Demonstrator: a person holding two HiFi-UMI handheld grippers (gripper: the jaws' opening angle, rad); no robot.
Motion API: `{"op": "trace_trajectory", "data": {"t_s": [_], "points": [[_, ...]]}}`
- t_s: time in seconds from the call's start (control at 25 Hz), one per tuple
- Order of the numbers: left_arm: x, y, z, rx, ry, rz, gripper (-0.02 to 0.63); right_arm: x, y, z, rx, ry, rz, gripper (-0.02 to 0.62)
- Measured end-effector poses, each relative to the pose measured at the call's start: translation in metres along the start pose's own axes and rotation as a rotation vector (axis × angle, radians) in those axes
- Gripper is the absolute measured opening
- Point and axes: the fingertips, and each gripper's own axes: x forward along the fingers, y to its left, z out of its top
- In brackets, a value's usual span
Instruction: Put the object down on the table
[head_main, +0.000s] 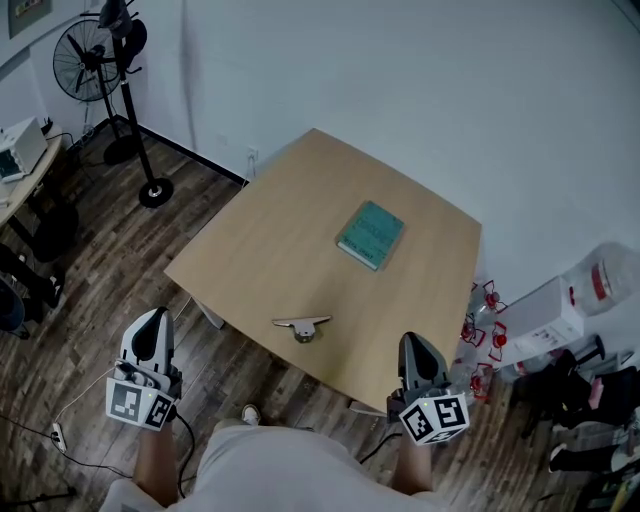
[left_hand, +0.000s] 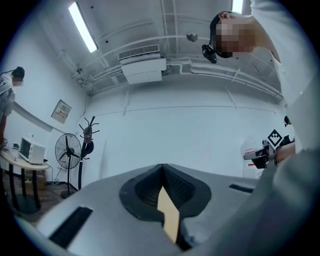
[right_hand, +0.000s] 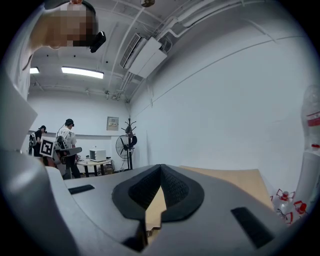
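Near the front edge of the light wooden table (head_main: 260, 250) lies a small grey metal piece (head_main: 300, 327), flat and untouched. A teal book (head_main: 370, 235) lies further back, well apart from it. On the person's side, the left gripper (head_main: 151, 318) and right gripper (head_main: 415, 342) each have jaws pressed together, holding nothing.
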Motion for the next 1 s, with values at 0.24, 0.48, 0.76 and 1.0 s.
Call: {"op": "trace_trajectory", "data": {"t_s": [0.24,0.48,0.76,1.0], "points": [[0.014,-0.004,0.0,0.03,-0.007,-0.04,0.006,0.005,0.0,-0.006,0.008,0.015,-0.019,-0.003],[0.018,-0.002,-0.008,0.019,0.0,-0.062,0.008,0.009,0.009,-0.009,0.006,0.021,-0.026,-0.002],[0.017,0.005,-0.012,0.018,-0.003,-0.083,0.008,0.012,0.023,-0.009,0.02,0.014,-0.031,-0.003],[0.011,0.014,-0.013,0.022,-0.005,-0.101,0.007,0.017,0.039,-0.015,0.016,0.014,-0.04,-0.003]]}}
